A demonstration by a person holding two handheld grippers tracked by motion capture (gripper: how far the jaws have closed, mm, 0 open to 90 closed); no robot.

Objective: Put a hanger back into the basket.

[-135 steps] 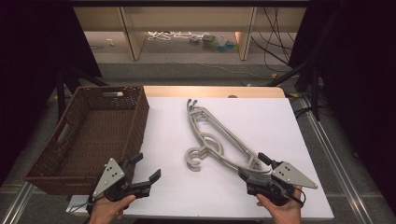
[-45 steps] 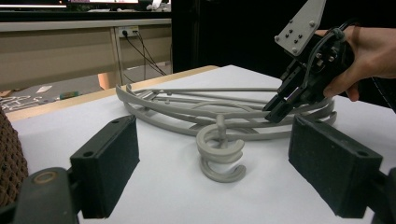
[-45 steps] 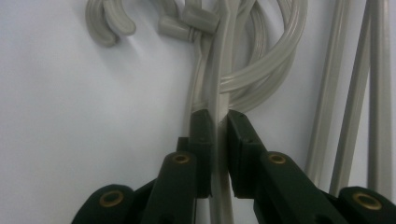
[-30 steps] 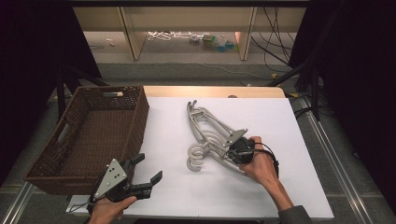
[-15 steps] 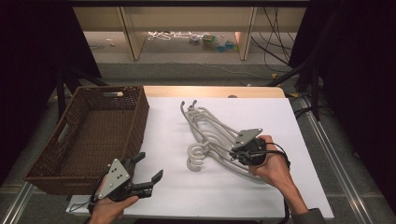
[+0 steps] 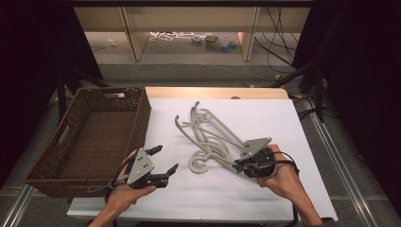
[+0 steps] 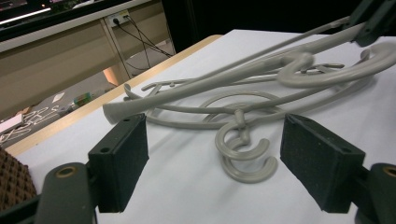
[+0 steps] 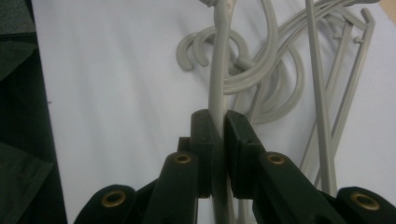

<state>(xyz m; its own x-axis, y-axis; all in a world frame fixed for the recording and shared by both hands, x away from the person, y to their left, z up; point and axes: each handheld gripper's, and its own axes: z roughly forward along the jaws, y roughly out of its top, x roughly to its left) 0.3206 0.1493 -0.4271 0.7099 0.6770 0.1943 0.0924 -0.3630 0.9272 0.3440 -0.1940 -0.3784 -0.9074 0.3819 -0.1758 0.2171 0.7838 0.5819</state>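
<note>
Right tongs [image 6: 238, 166] at lower right clamp one hanger [image 8: 219, 93]; I'd lift slowly, left tongs [image 6: 165, 161], wide and closing on nothing, steadying the tangle [image 6: 208, 135].

We see pale grey hangers [image 6: 215, 137] on a plain white table [image 6: 265, 198], a dark brown woven basket [image 6: 94, 137] at its left edge, and our black grippers with grey plates.
</note>
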